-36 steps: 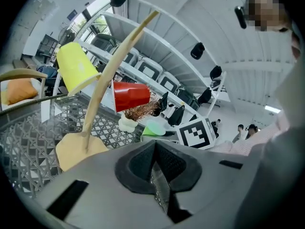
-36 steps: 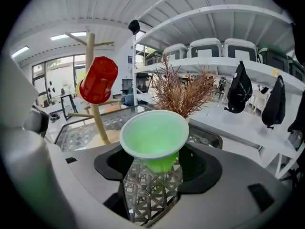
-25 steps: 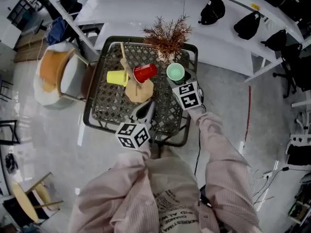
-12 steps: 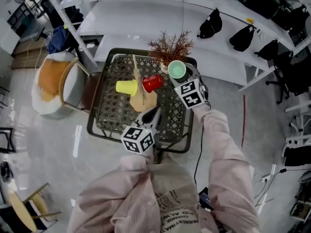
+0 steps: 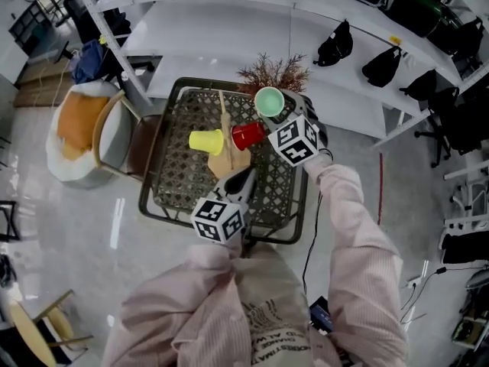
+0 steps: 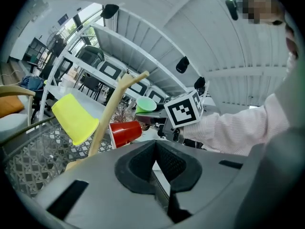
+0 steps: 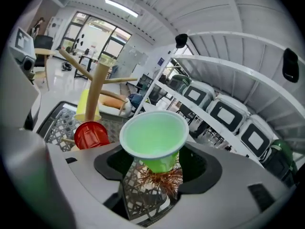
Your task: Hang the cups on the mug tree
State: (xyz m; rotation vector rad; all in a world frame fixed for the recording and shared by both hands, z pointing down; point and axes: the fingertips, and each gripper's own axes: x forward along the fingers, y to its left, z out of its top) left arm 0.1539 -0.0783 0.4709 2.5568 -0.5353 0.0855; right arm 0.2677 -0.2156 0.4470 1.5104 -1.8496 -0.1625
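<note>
Nearest, at the lower middle of the head view, the left hand-held gripper [image 5: 244, 176] hung idle, its jaws closed on nothing. Beyond it, on the wire worktop [image 5: 179, 183], stood the mug tree [image 5: 224, 125] with a yellow cup [image 5: 206, 141] and a red cup [image 5: 248, 135] already on its pegs. Furthest, at upper right, the right hand-held gripper [image 5: 284, 115] clamped the green cup [image 5: 269, 100] low on its body, clear of the worktop. It seemed best to tip the mouth toward a bare peg and seat it deep before letting go.

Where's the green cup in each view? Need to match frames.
Head view: green cup upper centre, by the dried plant.
Left gripper view: green cup mid-frame, just above centre.
Right gripper view: green cup dead centre, mouth toward camera.
Shared landmark: red cup, in all three.
</note>
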